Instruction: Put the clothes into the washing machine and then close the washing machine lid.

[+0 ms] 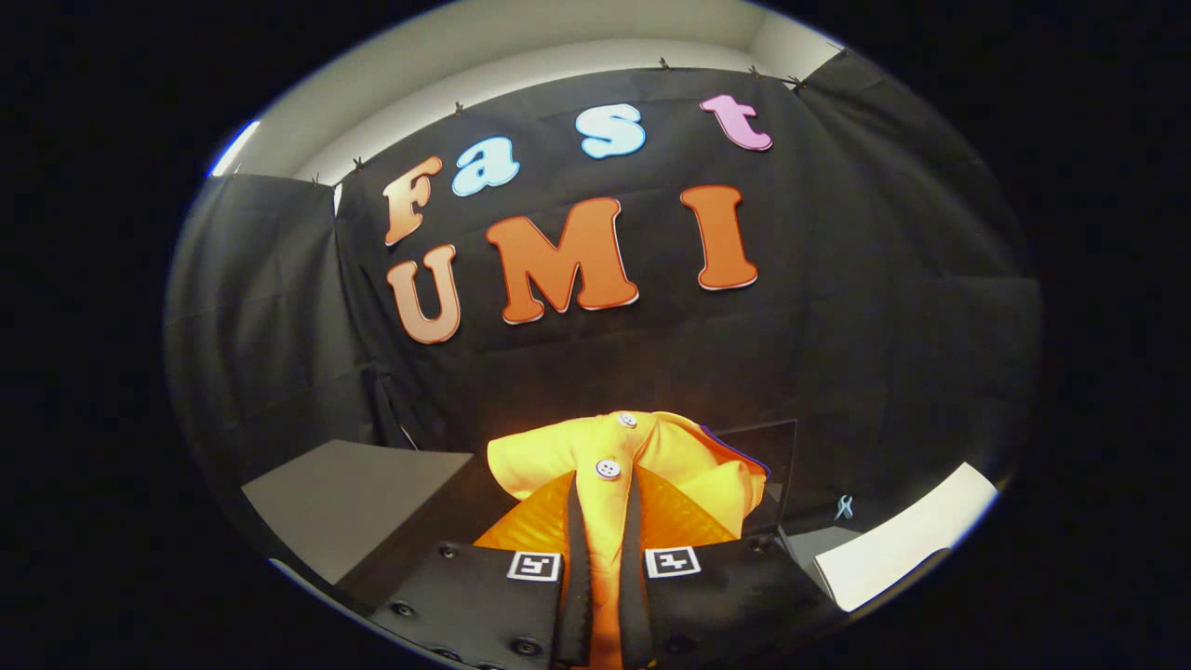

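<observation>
Garment: yellow buttoned cloth garment (pixel 619 465), pinched between the fingers and bunching up just ahead of them.
Gripper (pixel 605 549): narrow, both fingers pressing on the fabric.
Surroundings: grey flat panel (pixel 358 498) to one side, white surface (pixel 898 549) to the other; washing machine not identifiable.
Risk: grip is on a thin fold, so the fabric could slip free mid-carry or loose folds could snag the drum rim.
</observation>
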The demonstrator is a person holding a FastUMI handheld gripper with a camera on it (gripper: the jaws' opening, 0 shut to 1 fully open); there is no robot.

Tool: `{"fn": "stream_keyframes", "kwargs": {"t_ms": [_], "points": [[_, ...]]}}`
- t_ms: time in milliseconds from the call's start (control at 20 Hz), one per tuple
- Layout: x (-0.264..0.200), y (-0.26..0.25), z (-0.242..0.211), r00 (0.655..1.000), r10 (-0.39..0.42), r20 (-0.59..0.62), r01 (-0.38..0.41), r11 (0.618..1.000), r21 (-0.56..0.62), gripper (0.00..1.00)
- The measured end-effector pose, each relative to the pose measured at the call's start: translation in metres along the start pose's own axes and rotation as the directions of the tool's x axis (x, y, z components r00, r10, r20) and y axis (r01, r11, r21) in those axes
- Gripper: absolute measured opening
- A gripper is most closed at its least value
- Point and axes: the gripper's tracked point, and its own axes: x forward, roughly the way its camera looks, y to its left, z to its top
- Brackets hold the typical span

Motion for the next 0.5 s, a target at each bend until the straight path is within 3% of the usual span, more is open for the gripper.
{"fn": "stream_keyframes", "kwargs": {"t_ms": [250, 500], "points": [[0.036, -0.023, -0.093, 0.984, 0.012, -0.180, -0.007, 1.000, 0.027, 0.20], [0.070, -0.036, -0.185, 0.937, 0.010, -0.349, 0.015, 0.998, 0.067, 0.20]]}}
